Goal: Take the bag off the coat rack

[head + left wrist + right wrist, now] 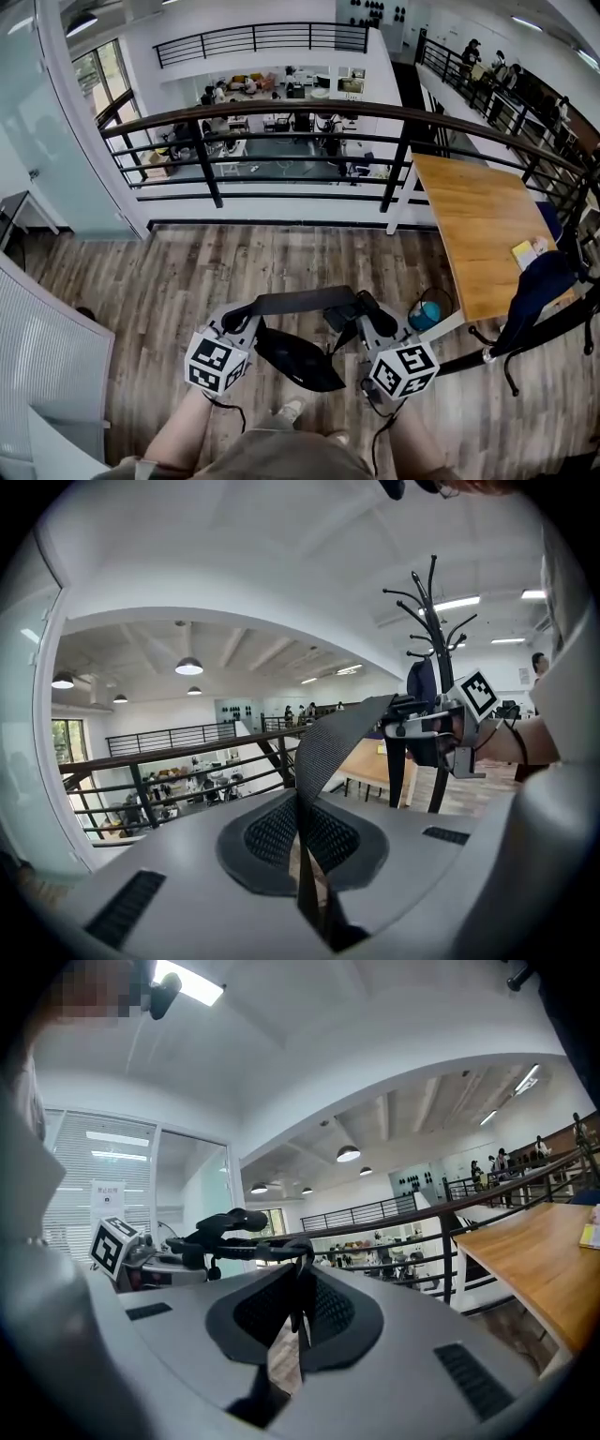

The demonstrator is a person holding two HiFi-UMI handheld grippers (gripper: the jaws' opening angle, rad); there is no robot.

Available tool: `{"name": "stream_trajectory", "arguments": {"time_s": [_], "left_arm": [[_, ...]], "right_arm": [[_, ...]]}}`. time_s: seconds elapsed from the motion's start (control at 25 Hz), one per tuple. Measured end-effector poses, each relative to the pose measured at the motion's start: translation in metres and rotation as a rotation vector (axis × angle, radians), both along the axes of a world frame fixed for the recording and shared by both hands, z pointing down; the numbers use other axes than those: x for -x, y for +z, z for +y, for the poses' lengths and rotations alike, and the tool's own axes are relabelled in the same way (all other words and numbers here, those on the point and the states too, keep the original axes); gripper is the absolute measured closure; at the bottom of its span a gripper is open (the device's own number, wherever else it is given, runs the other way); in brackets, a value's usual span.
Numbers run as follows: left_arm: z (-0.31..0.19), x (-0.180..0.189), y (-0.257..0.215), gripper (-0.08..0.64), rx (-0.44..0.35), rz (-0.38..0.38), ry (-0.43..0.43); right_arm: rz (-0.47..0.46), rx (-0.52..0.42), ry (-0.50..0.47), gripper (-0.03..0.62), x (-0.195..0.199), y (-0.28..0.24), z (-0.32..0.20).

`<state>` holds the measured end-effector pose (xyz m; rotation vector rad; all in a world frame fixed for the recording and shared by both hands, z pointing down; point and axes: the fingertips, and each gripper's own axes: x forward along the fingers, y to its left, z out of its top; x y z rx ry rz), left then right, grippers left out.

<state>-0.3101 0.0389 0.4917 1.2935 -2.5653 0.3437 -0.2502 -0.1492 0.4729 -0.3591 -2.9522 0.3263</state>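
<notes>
A black bag (298,361) hangs over the wooden floor from its grey webbing strap (300,302), which is stretched level between my two grippers. My left gripper (236,321) is shut on the strap's left end; in its own view the strap (323,752) rises out of the closed jaws (305,841) toward the right gripper (436,728). My right gripper (367,317) is shut on the right end, where the strap (302,1288) is pinched edge-on in the jaws (298,1314). The black coat rack (548,323) stands apart at the right, with a dark blue item (534,286) hanging on it.
A wooden table (478,225) stands at the right by a dark railing (281,112) over an atrium. A blue bin (427,314) sits by the table leg. A glass wall (42,141) and a white panel (47,366) close the left side.
</notes>
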Motion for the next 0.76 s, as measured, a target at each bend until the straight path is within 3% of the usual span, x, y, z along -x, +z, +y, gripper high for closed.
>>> {"name": "stream_trajectory", "arguments": {"time_s": [0.24,0.76], "left_arm": [[0.008,0.001,0.007,0.545,0.01,0.033,-0.02],[0.005,0.003,0.002,0.545,-0.011,0.031,-0.014]], "right_arm": [[0.022,-0.005,-0.002,0.548,-0.004,0.003,0.006],[0.011,0.002,0.02,0.548,-0.012,0.0,-0.003]]}}
